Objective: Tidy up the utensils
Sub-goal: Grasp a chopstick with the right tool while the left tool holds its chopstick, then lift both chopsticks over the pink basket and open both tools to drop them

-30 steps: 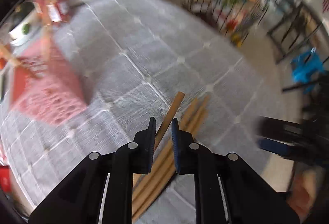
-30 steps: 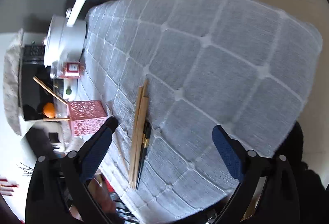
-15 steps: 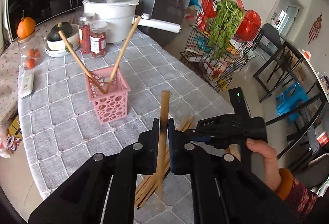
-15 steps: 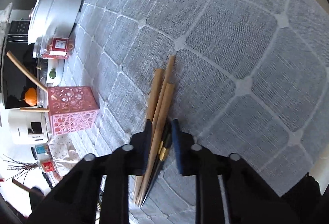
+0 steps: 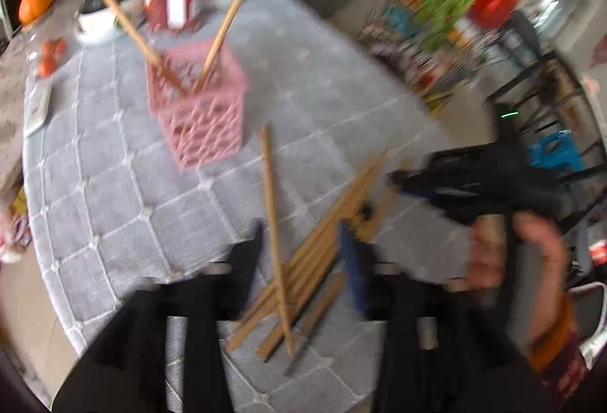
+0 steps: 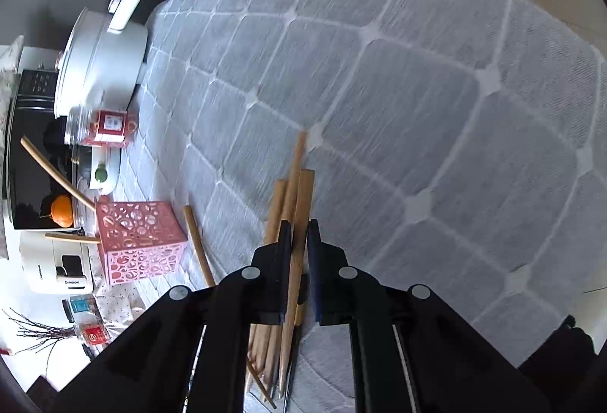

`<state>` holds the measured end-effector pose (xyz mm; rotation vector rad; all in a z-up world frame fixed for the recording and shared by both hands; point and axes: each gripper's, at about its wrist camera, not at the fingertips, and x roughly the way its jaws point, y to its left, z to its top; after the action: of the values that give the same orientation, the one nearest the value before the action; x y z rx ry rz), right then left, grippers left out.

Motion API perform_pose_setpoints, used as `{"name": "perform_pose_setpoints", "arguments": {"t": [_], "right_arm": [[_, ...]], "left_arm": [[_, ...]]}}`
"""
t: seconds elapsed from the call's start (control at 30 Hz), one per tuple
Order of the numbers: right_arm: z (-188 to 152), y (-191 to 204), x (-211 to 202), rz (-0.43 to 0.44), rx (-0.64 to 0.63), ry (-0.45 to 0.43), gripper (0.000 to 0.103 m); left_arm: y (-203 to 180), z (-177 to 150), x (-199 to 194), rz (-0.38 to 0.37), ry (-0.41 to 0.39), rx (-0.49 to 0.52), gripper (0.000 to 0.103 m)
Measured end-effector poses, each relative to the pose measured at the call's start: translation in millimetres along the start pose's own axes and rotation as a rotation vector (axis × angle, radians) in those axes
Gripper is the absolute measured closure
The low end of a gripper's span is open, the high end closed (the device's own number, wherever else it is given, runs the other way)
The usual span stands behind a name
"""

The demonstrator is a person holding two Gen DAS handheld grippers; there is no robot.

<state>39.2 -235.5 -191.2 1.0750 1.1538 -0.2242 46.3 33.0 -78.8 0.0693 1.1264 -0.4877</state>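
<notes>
Wooden chopsticks (image 6: 288, 223) lie bundled on the grey checked tablecloth (image 6: 417, 90), near a pink basket (image 6: 138, 238).
The right gripper (image 6: 299, 234) pinches one stick of the pile; the left gripper (image 5: 299, 253), fingers wide, frames a loose chopstick (image 5: 274, 223).

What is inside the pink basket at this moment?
Two wooden chopsticks stand in the pink basket, leaning apart so that they cross near its rim. Their lower ends are hidden behind the perforated walls, and the blur hides anything smaller inside.
</notes>
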Motion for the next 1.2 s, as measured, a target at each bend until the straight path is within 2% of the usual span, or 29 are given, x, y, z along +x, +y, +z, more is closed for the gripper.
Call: {"name": "perform_pose_setpoints", "arguments": {"t": [0.07, 0.17, 0.27, 0.37, 0.4, 0.47, 0.53, 0.57, 0.6, 0.63, 0.73, 0.87, 0.93, 1.1, 1.2], "right_arm": [[3, -3, -3, 0.005, 0.002, 0.0, 0.094], [6, -5, -8, 0.016, -0.006, -0.001, 0.094], [7, -7, -11, 0.031, -0.007, 0.006, 0.094], [8, -9, -14, 0.034, -0.006, 0.0, 0.094], [8, -10, -15, 0.031, -0.004, -0.005, 0.094], [10, -15, -15, 0.03, 0.006, 0.002, 0.094], [12, -18, -13, 0.029, 0.009, 0.014, 0.094], [12, -18, -13, 0.027, 0.004, 0.018, 0.094], [13, -18, -13, 0.024, -0.005, 0.021, 0.094], [13, -17, -13, 0.027, -0.014, 0.024, 0.094], [14, -17, -18, 0.051, -0.03, 0.021, 0.094], [9, -6, -36, 0.103, -0.084, -0.01, 0.095], [2, 3, -49, 0.138, -0.129, -0.031, 0.095], [-23, 27, -82, 0.181, -0.264, -0.098, 0.095], [-36, 37, -103, 0.213, -0.325, -0.143, 0.095]], "left_arm": [[0, 0, 23, 0.074, 0.061, 0.014, 0.052], [2, 0, 46, 0.107, 0.121, -0.001, 0.052], [2, 2, 58, 0.13, 0.124, -0.017, 0.052], [-8, 9, 66, 0.16, 0.088, -0.012, 0.052], [-14, 13, 71, 0.198, 0.093, 0.004, 0.053], [-20, 18, 85, 0.251, 0.106, 0.016, 0.057], [-19, 21, 100, 0.271, 0.143, 0.001, 0.079], [-16, 22, 103, 0.267, 0.128, -0.013, 0.081], [-15, 24, 105, 0.272, 0.132, -0.015, 0.087], [-13, 25, 105, 0.259, 0.132, -0.019, 0.095], [-11, 26, 101, 0.187, 0.099, -0.022, 0.096], [-15, 25, 63, 0.095, -0.03, 0.005, 0.096], [-18, 23, 33, 0.026, -0.11, 0.021, 0.096], [-14, 6, -21, -0.046, -0.247, 0.001, 0.097], [-5, -9, -52, -0.099, -0.361, -0.023, 0.097]]}}
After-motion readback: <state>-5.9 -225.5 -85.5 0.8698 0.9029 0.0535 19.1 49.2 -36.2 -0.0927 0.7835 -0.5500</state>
